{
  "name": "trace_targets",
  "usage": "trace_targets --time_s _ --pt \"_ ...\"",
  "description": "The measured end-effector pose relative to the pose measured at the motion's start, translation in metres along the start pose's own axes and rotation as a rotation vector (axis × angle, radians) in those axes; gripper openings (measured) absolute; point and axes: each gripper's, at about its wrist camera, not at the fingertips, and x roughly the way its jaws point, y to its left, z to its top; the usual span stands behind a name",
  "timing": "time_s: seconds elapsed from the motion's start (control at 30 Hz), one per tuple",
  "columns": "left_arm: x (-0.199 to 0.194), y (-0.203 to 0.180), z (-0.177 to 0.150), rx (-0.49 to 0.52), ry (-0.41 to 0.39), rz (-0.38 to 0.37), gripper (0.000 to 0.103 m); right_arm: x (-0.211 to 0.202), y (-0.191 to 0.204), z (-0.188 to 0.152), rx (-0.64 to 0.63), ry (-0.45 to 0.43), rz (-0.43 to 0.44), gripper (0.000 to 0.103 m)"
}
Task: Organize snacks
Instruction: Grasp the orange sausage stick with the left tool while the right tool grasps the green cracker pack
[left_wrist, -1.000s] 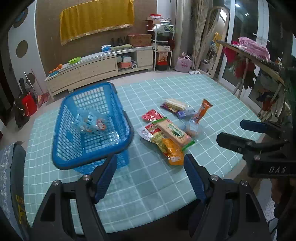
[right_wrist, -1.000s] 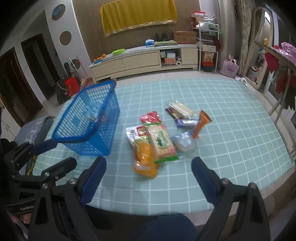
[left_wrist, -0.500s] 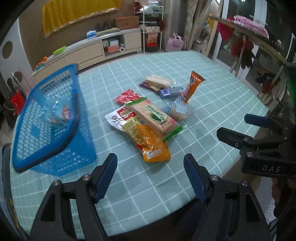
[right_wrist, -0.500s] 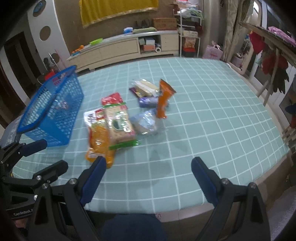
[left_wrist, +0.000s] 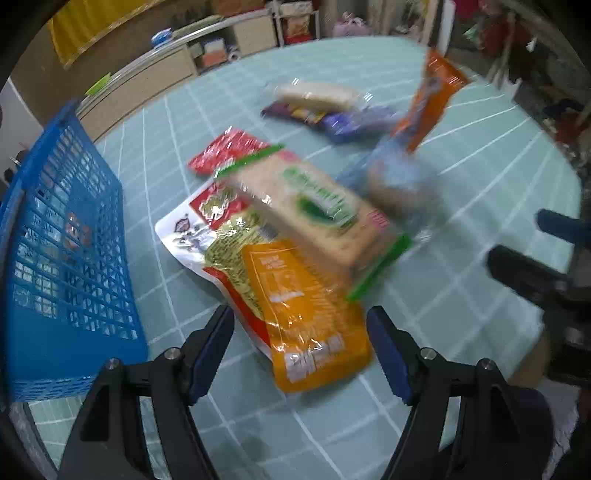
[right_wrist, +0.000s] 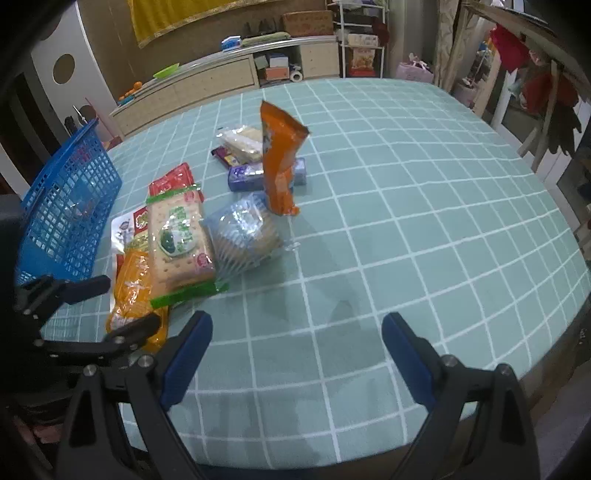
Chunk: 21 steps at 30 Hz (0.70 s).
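A pile of snack packs lies on the teal checked table (right_wrist: 406, 206). Nearest is an orange pack (left_wrist: 306, 314), with a cracker pack with green ends (left_wrist: 314, 210) on top of it. Behind are a red pack (left_wrist: 229, 149), a clear blue-tinted bag (right_wrist: 243, 232), a purple pack (right_wrist: 247, 173) and an upright orange pouch (right_wrist: 280, 158). The blue basket (left_wrist: 55, 240) stands left with one snack inside. My left gripper (left_wrist: 300, 352) is open, its fingers either side of the orange pack's near end. My right gripper (right_wrist: 295, 354) is open and empty over bare cloth.
The left gripper's fingers (right_wrist: 85, 291) show at the left of the right wrist view. A long low cabinet (right_wrist: 221, 77) stands beyond the table. A rack with hanging clothes (right_wrist: 535, 66) is at the right. The table's rounded edge runs near both grippers.
Both grippers have moved forward and down toward the snack pile. The left gripper has closed in on the orange pack; the basket has slid to the left of its view.
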Motion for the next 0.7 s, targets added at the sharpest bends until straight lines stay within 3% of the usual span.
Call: trace_targets --time_s 0.33,0.4,0.63,0.7 --pt "0.006 0.0 -0.002 -0.037 0.022 -0.008 0.075 0.006 -0.002 -0.005 0.015 0.023 0.021 0.095" --pt "0.007 -0.001 -0.006 -0.073 0.056 -0.077 0.074 0.004 0.0 -0.006 0.011 0.022 0.023 0.095" --pt "-0.007 -0.007 -0.013 -0.085 0.029 -0.073 0.036 0.0 0.001 -0.005 0.008 0.025 0.009 0.095" --pt "-0.016 -0.005 -0.013 -0.102 0.011 -0.08 0.032 -0.002 0.004 -0.005 0.0 0.024 0.01 0.095"
